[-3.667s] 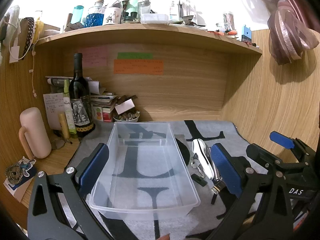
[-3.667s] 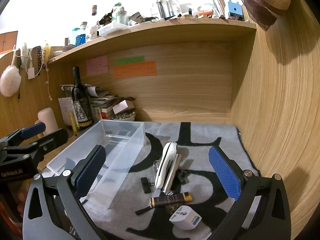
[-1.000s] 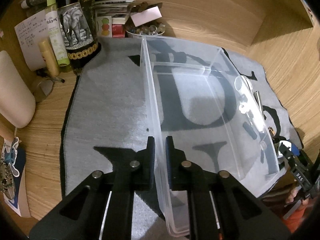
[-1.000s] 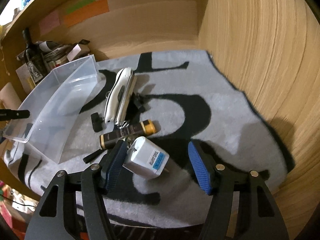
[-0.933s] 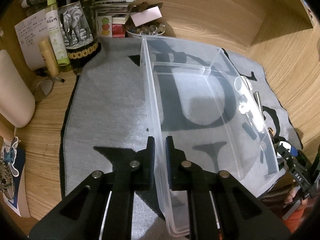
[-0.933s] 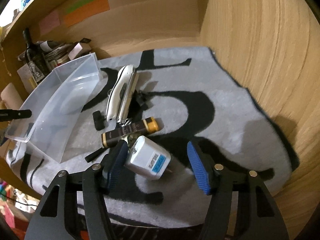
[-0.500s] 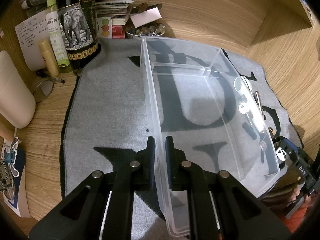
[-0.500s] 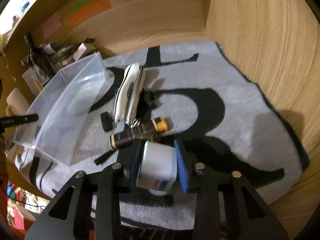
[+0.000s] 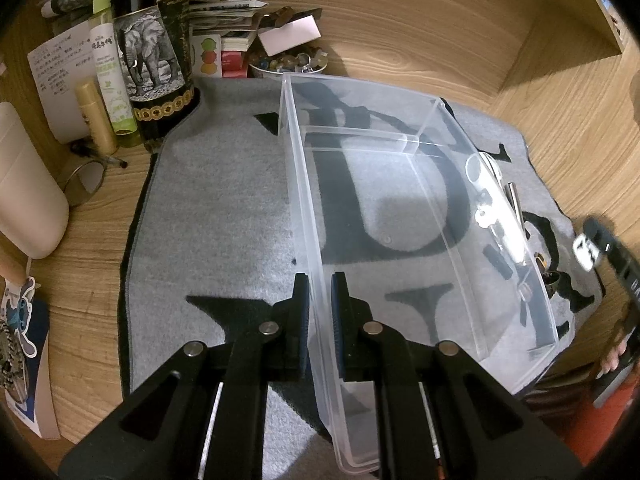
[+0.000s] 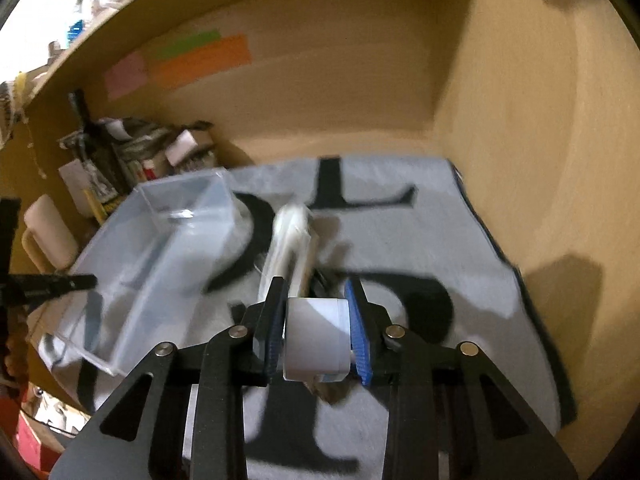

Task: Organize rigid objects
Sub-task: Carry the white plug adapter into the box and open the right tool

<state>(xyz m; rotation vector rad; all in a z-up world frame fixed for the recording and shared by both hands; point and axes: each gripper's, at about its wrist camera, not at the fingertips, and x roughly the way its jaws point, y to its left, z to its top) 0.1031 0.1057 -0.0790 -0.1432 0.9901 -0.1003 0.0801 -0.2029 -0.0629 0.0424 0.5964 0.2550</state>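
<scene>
Clamped between the blue pads of the right gripper [image 10: 318,332] was a white plug adapter [image 10: 316,340]; the jaws had just been closing, and the adapter was now pinched on 2 opposite faces and carried clear of the grey mat [image 10: 460,240]. The left gripper [image 9: 320,312] was shut on the near long wall of the clear plastic bin [image 9: 436,112], 1 pad inside and 1 outside, so the bin was steadied on the mat.

Progress was judged to be at the very start. The bin was seen to be empty, and the adapter was the only item lifted so far. Left on the mat, just beyond the bin's far wall, were a white elongated device [image 10: 286,240] and several small dark pieces, seen only through the plastic in the left view and blurred in the right view. The remaining work was judged to be carrying the adapter over the rim, releasing it inside, and fetching the rest in turn.

The right gripper was pointed forward and moderately downward, with the bin to its left. The left gripper was angled more steeply down over the rim. Part of the right gripper [image 9: 608,252] was caught, blurred, at the right edge of the left view.
</scene>
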